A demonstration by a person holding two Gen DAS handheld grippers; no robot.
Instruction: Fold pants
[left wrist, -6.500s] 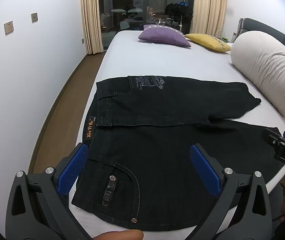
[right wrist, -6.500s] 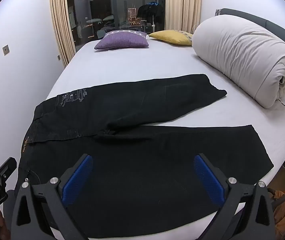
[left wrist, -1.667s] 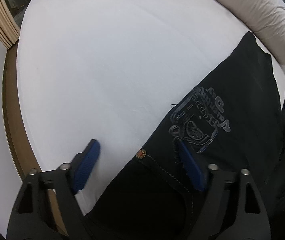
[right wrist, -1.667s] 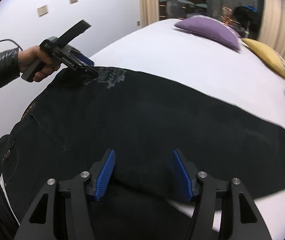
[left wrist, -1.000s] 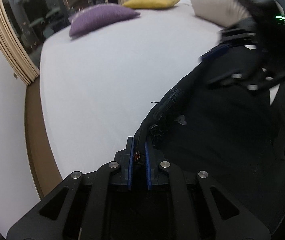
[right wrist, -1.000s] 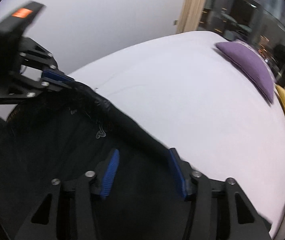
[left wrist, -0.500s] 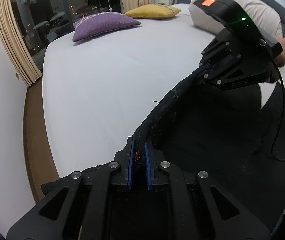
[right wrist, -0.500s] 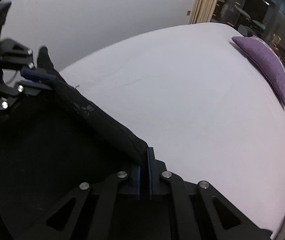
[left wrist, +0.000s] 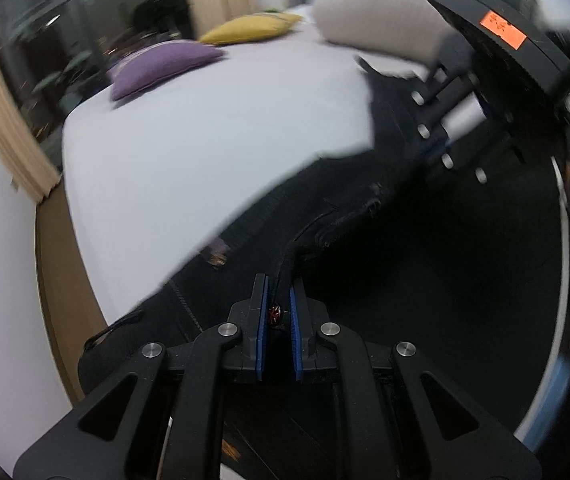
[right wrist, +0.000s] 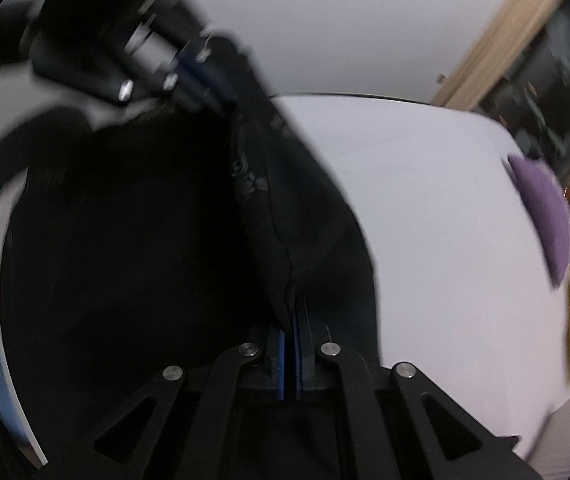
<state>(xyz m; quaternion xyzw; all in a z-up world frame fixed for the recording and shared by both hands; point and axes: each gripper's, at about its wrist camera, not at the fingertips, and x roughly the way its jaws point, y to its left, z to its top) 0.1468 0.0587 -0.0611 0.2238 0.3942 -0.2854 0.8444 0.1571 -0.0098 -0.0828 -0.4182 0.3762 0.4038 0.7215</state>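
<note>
Both views show the fold under way. Your left hand-held gripper (left wrist: 277, 316) is pinched on the waistband of the black jeans (left wrist: 365, 280), a red rivet showing between its pads. Your right hand-held gripper (right wrist: 290, 344) is pressed together on a ridge of the same edge further along. Held at two points, the upper edge spans tautly between them, probably so one half can be carried over the other. The remaining denim rests on the white bed (left wrist: 205, 140).
</note>
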